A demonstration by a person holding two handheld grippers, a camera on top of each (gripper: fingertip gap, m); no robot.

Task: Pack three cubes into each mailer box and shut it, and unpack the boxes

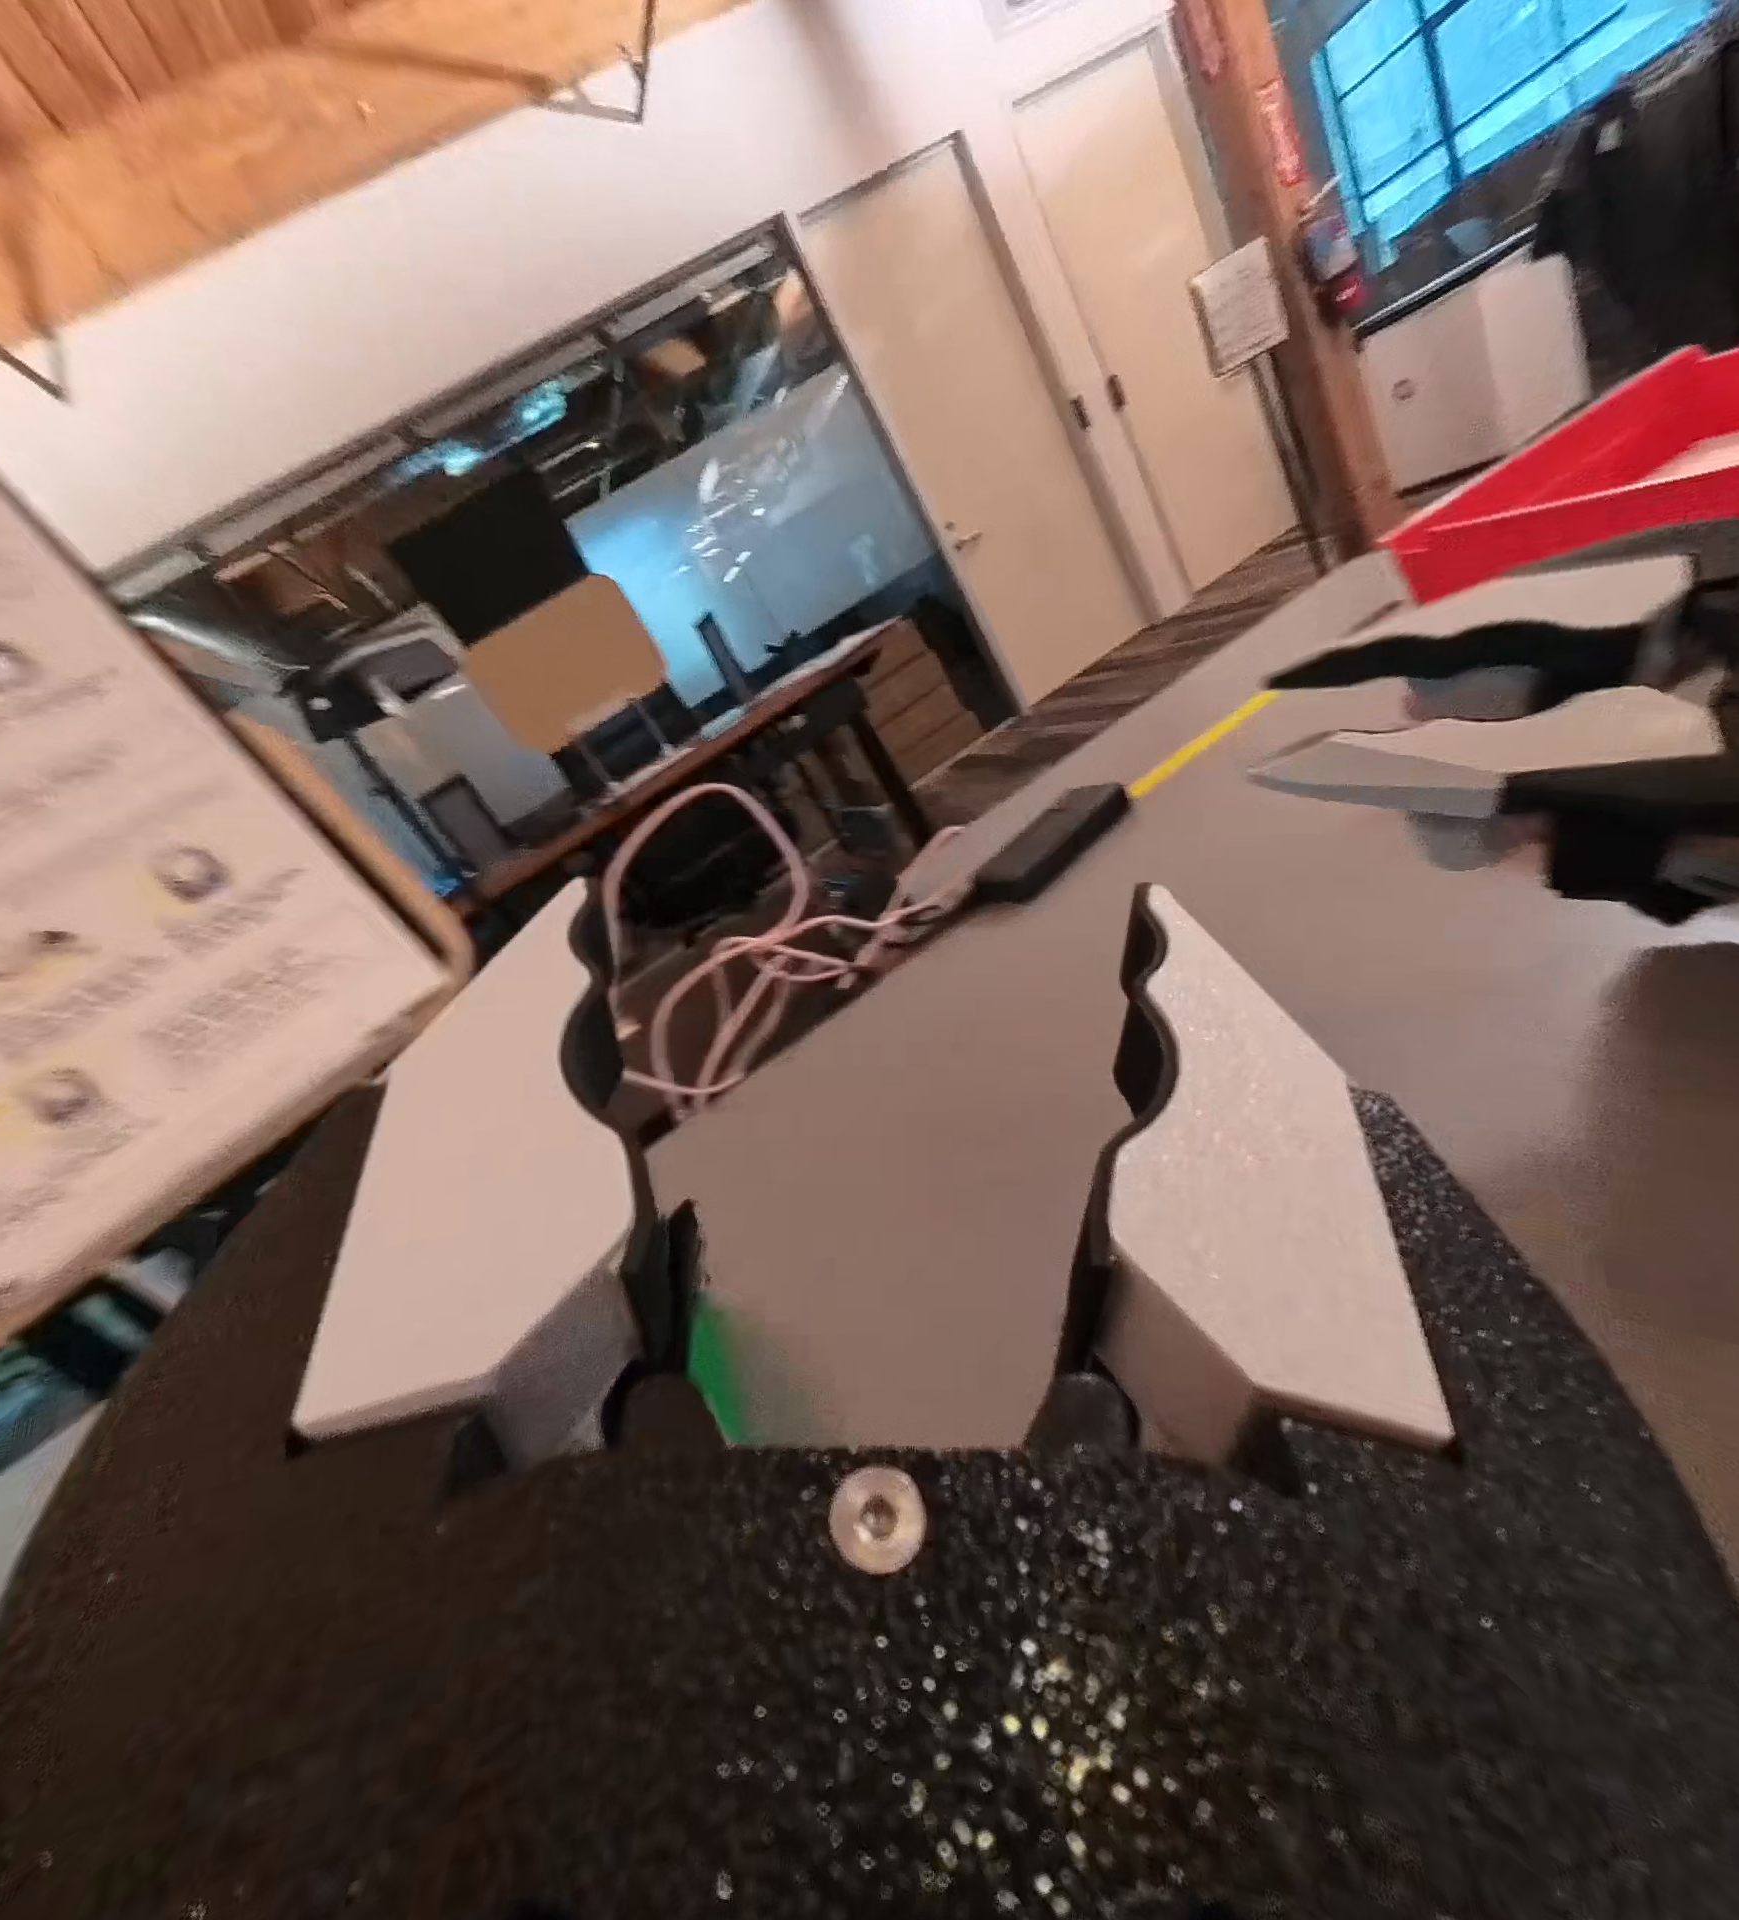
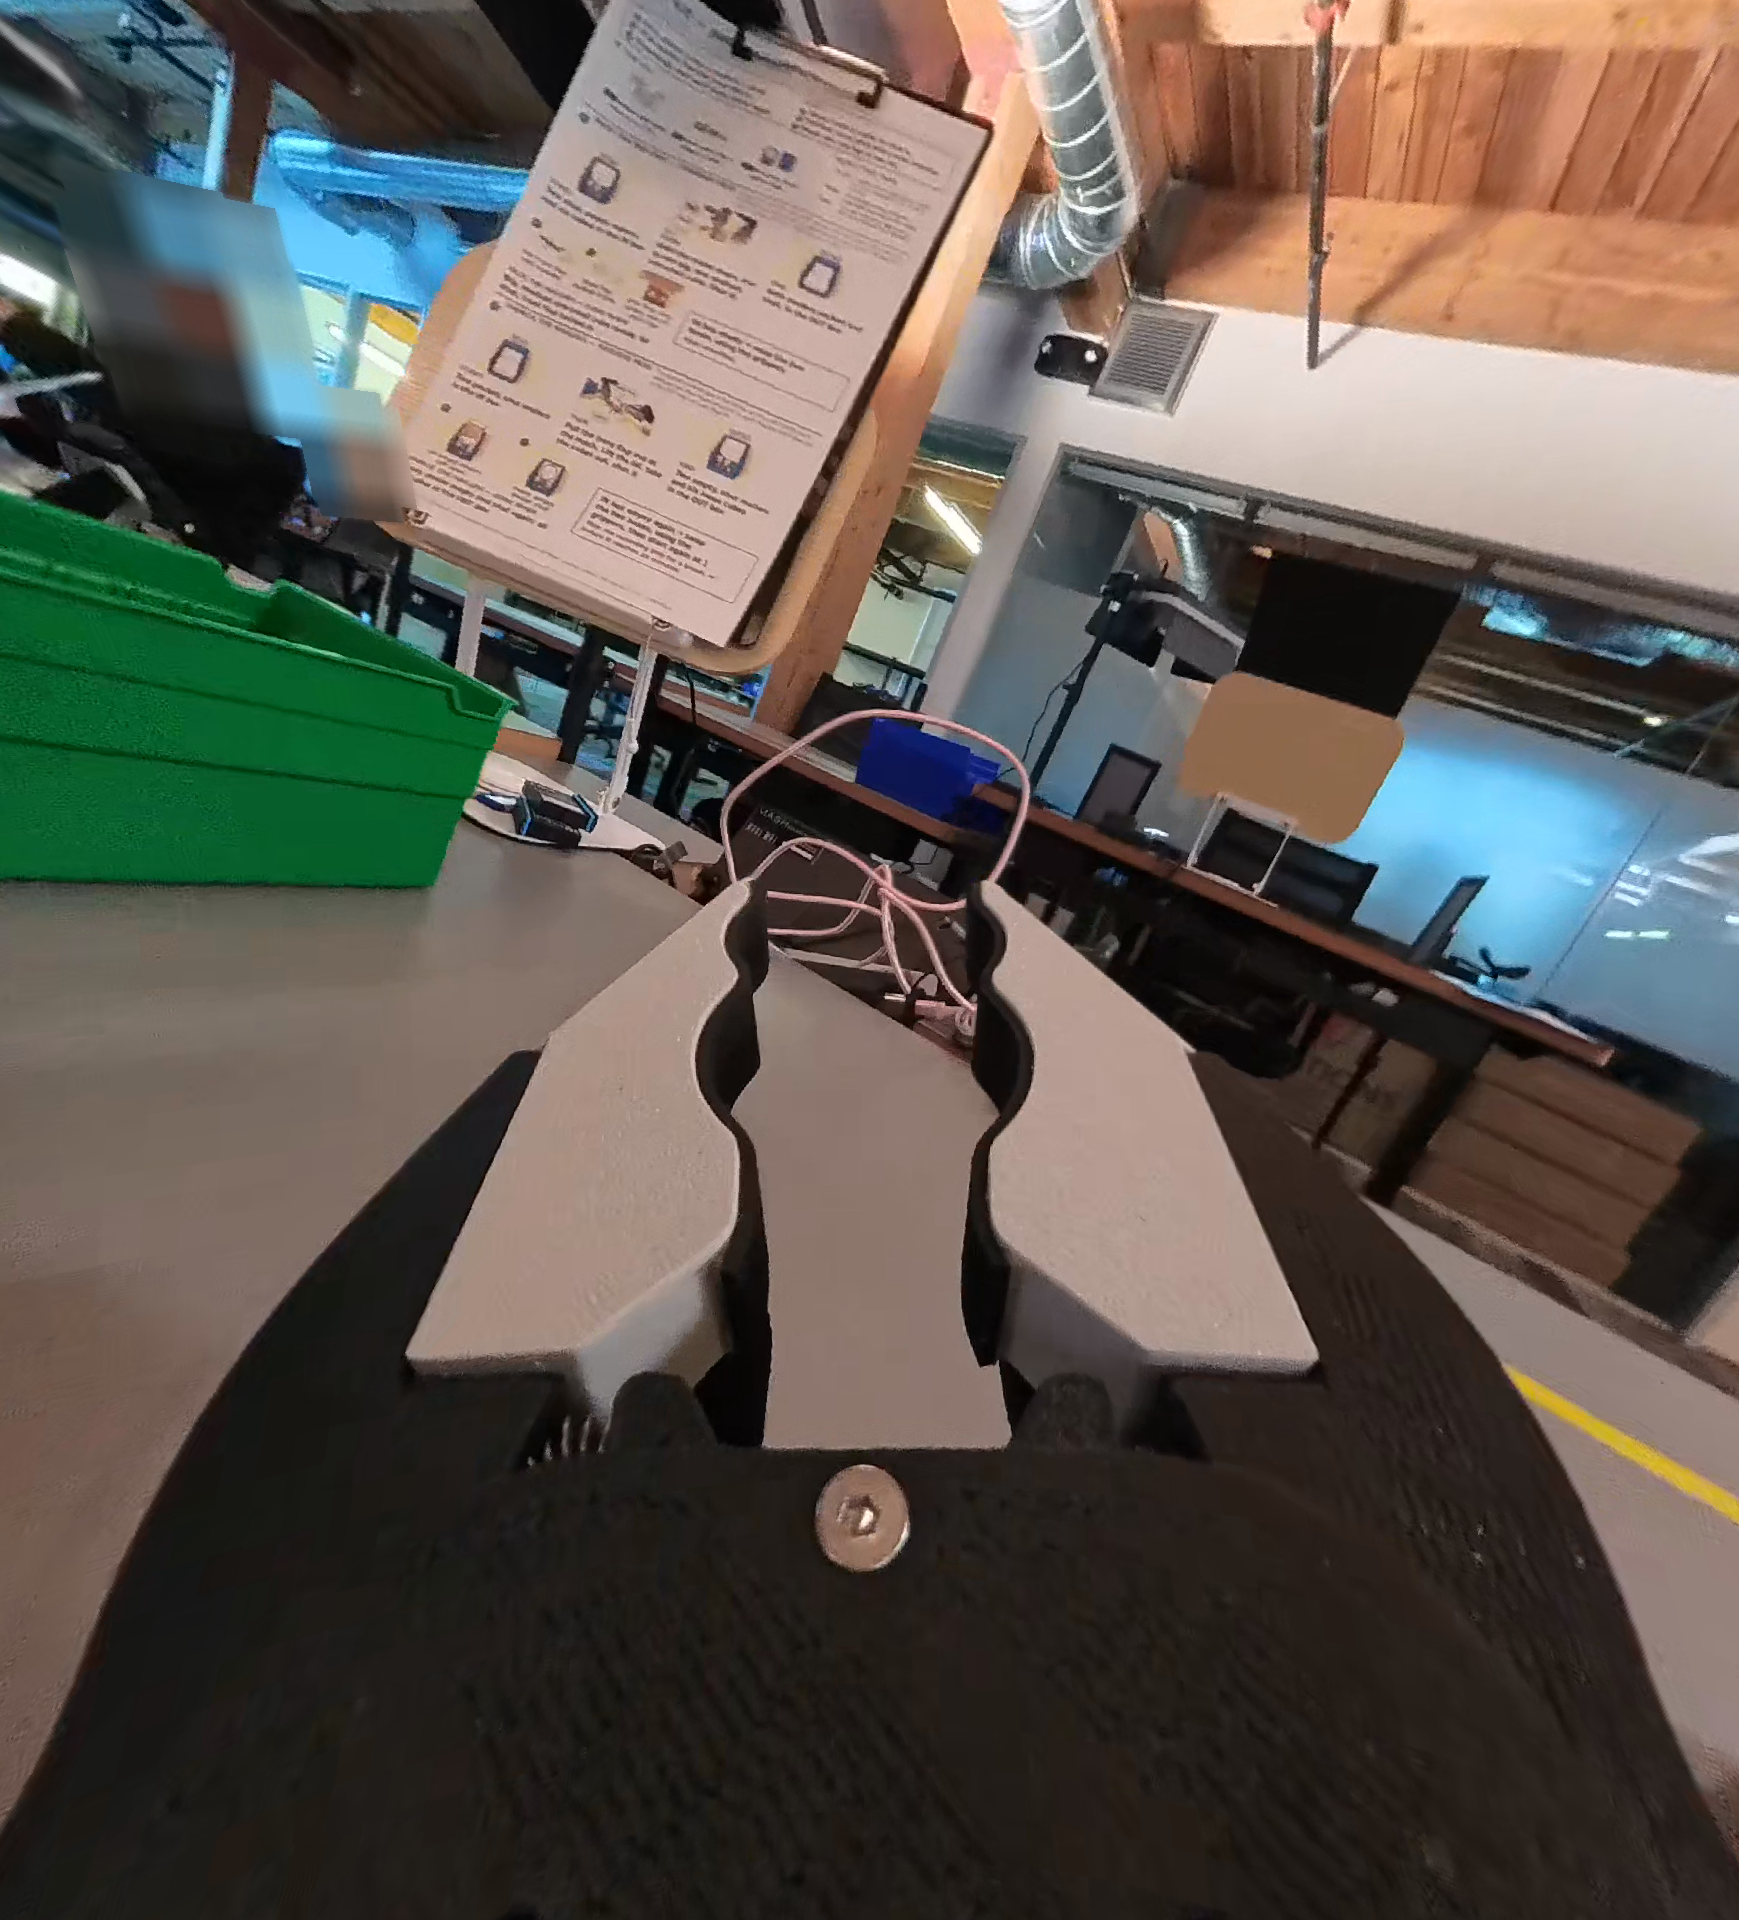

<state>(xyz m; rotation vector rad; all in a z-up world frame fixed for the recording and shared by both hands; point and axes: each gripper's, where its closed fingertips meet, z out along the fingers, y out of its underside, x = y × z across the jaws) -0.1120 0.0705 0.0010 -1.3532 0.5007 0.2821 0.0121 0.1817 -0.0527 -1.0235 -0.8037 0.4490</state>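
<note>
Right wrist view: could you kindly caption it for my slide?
Open, empty tongs over grey table, green trays at left.

My left gripper [image 1: 865, 914] has two light grey, wedge-shaped fingers [image 1: 1249, 1122] with faintly glittering tops, each lined on its inner face with a wavy black pad. They sit in a broad, curved black base of grainy, speckled plastic, fixed by one silver hex-socket screw [image 1: 875, 1522] at its middle. My right gripper [image 2: 865, 904] is built the same: matte grey fingers [image 2: 626, 1143], scalloped black pads, a black base with fine layered print lines, and one silver screw [image 2: 862, 1517] set centrally.
</note>
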